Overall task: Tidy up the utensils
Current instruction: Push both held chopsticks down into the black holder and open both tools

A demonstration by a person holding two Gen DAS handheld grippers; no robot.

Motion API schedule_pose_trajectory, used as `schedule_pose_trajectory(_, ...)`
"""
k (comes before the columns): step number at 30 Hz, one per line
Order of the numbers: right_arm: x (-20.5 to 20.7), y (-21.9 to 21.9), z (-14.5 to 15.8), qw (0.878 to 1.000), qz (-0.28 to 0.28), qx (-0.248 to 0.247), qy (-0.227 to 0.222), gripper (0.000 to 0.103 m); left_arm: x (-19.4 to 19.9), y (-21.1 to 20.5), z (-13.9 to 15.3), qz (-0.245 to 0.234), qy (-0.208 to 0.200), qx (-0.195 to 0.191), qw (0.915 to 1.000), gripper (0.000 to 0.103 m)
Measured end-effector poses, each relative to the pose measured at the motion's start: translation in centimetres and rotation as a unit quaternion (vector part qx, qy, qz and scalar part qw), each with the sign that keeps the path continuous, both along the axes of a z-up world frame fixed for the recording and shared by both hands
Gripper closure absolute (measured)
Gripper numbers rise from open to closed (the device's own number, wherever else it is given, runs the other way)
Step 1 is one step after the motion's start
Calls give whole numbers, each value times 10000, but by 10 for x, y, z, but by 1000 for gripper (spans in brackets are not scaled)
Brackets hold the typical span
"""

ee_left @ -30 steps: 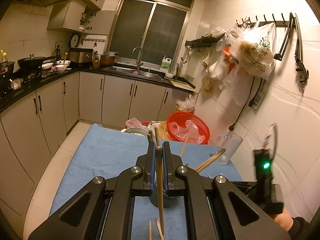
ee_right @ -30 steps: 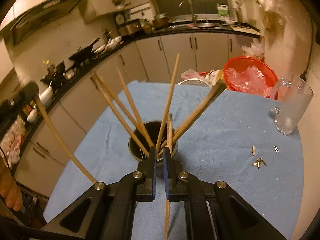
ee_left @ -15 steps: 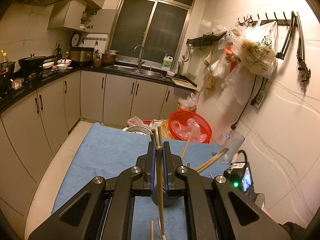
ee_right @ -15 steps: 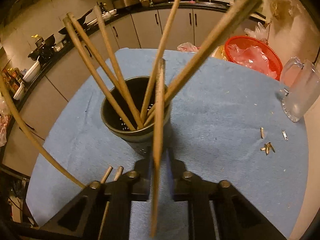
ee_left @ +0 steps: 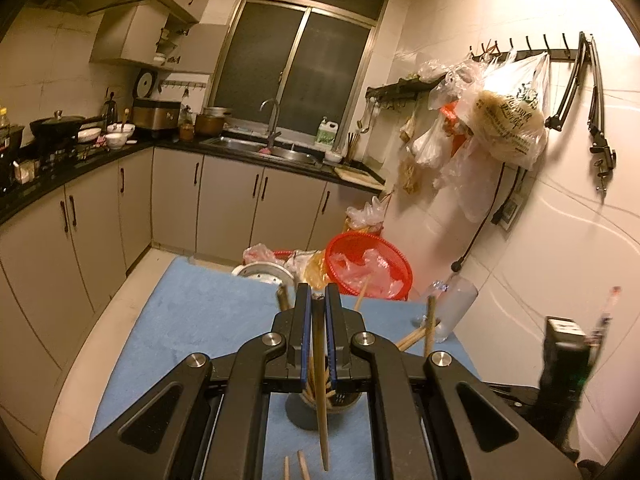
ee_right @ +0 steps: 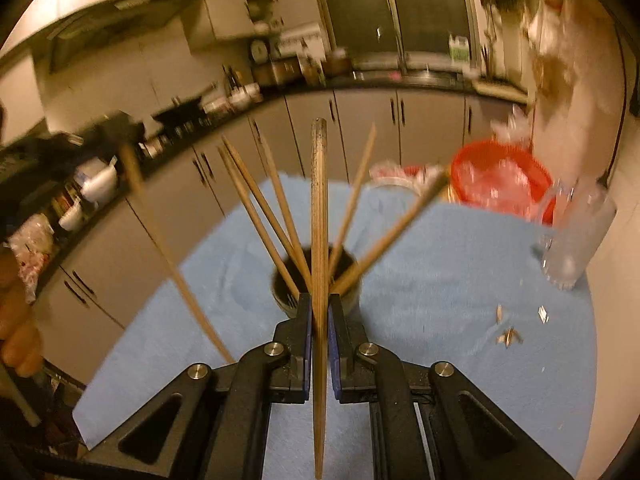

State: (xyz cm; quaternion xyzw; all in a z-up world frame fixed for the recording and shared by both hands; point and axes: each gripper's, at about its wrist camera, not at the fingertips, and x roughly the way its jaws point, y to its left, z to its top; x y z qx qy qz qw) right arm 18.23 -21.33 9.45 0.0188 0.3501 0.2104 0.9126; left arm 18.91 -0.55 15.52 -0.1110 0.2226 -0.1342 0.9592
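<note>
- The right claw [ee_right: 319, 322] pinches a single wooden chopstick [ee_right: 319, 240] between its blue pads, gripped near the middle so the stick stands roughly upright and can be aimed tip-down.
- The left claw [ee_left: 316, 312] is likewise pressed onto its own chopstick [ee_left: 320, 392], whose lower end hangs in front of the holder, near two loose chopsticks [ee_left: 294, 468] lying flat on the blue towel [ee_left: 192, 328].
- Just beyond both claws stands the dark perforated utensil holder [ee_right: 288, 292], set on the towel-covered counter; several chopsticks [ee_right: 260, 204] lean fanned out of it, ends resting inside. Judging by that, the step in hand is dropping each held stick into the same holder.
- To the right lie a few small scraps [ee_right: 508, 336] on the towel, well apart from the holder.
- Farther right, an empty glass mug [ee_right: 576, 236] stands at the towel's edge by the wall.
- Behind the counter sits a red basket [ee_left: 368, 264] with plastic inside, then the kitchen cabinets and sink [ee_left: 260, 148].
</note>
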Motion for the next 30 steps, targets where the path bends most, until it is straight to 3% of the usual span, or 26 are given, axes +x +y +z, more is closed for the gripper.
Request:
schedule_pose_trajectory(9,-16,5,47,9944,-10,476,-946,96,14,-7,44,103,-515,66,9986,97)
schedule_pose_trajectory(17,-4,7,62,9885,-181,749,-1298,96,34,-11,68,218,-936,124,9953,97)
schedule_pose_trajectory(24,7,3,65,9771,-449,968,-1843,96,54,-16,47,329,-899,14,9954,97)
schedule_pose_trajectory(30,22,17,58,9740,-474,771,-2079,96,70,-23,18,305,-631,113,9975,97)
